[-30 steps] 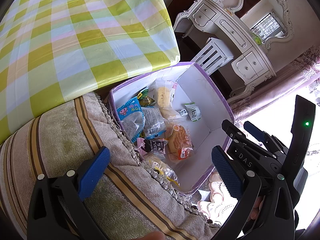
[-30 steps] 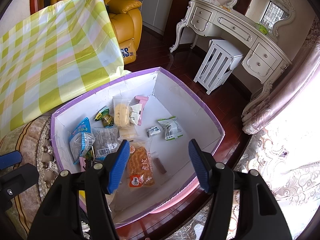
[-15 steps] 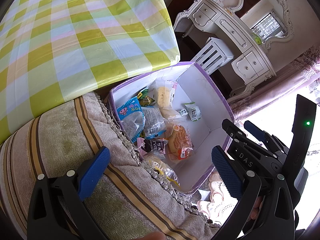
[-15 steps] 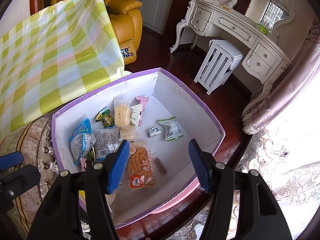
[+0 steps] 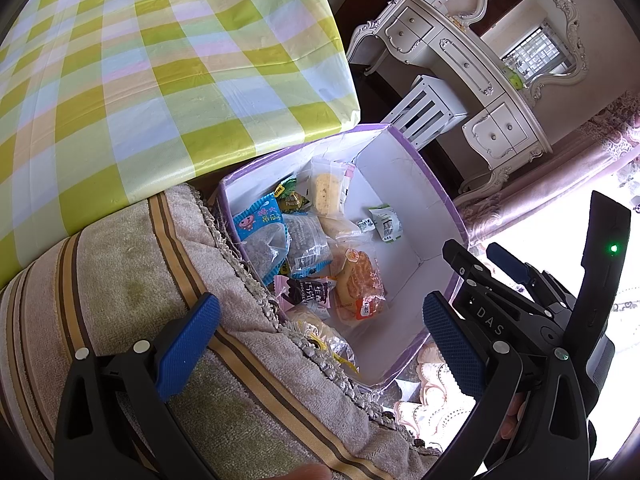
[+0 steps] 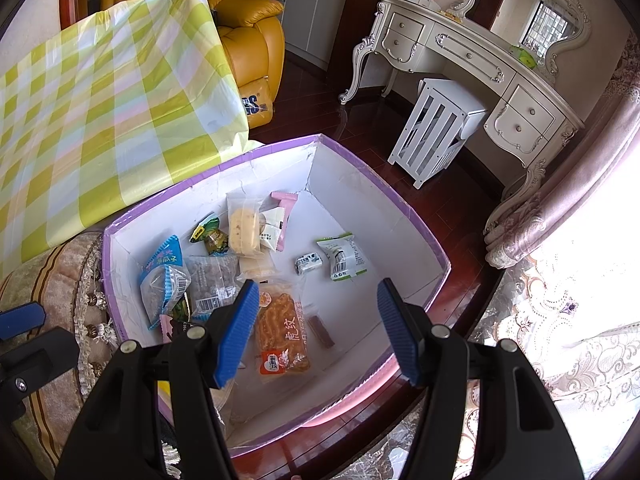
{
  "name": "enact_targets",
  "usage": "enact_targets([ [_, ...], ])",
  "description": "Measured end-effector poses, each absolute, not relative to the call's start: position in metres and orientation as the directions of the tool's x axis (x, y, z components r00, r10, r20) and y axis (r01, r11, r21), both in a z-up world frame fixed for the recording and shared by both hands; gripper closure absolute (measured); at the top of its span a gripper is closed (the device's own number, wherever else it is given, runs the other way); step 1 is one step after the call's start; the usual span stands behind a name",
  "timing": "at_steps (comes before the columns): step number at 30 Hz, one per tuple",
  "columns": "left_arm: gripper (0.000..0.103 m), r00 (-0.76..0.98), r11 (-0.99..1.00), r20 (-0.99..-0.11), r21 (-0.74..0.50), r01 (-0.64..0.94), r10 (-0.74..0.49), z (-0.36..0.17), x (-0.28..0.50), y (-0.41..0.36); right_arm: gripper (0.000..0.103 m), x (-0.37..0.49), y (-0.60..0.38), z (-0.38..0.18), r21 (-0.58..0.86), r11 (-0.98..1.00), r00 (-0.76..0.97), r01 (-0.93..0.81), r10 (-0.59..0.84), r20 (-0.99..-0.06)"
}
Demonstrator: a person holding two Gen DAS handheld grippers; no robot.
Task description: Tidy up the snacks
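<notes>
Both my grippers, left (image 5: 320, 332) and right (image 6: 316, 326), hang spread and empty over the purple-rimmed box (image 6: 404, 216) of snacks (image 6: 282, 328) on dark wood floor (image 6: 320, 92), beside a checked tablecloth (image 5: 140, 60) and white dressing table (image 6: 468, 60).

- A yellow-green checked plastic cloth (image 6: 108, 112) drapes over the bench at upper left
- A mustard-yellow leather armchair (image 6: 248, 20) stands behind it
- A cream carved dressing table with drawers (image 6: 472, 64) lines the far wall, a curly-framed mirror (image 5: 536, 40) on top
- A white slatted wooden stool (image 6: 436, 128) sits on the dark red wooden floor (image 6: 320, 108)
- A beige striped towel-like cushion with a tasselled fringe (image 5: 140, 300) lies at lower left
- Pinkish lace curtains (image 6: 568, 320) hang at right
</notes>
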State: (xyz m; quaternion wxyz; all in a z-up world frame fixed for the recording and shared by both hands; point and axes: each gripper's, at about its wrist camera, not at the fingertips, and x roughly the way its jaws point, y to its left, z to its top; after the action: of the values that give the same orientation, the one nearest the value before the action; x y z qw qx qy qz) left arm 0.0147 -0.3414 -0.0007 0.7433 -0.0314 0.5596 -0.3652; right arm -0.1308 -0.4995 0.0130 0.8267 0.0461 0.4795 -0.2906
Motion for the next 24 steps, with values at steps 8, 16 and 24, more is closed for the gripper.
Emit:
enact_targets([
  [8, 0.004, 0.107, 0.732, -0.810, -0.454, 0.509, -0.577, -0.001, 0.015, -0.342, 0.041, -0.132, -0.501, 0.011, -0.195, 0.824, 0.371, 0.531, -0.434, -0.821],
  [16, 0.004, 0.105, 0.726, -0.804, -0.463, 0.508, -0.586, -0.002, 0.014, -0.341, 0.040, -0.130, -0.502, 0.001, -0.196, 0.826, 0.345, 0.529, -0.420, -0.839],
  [24, 0.004, 0.119, 0.726, -0.805, -0.448, 0.523, -0.582, -0.002, 0.013, -0.343, 0.036, -0.127, -0.498, -0.001, -0.221, 0.823, 0.324, 0.524, -0.432, -0.842],
])
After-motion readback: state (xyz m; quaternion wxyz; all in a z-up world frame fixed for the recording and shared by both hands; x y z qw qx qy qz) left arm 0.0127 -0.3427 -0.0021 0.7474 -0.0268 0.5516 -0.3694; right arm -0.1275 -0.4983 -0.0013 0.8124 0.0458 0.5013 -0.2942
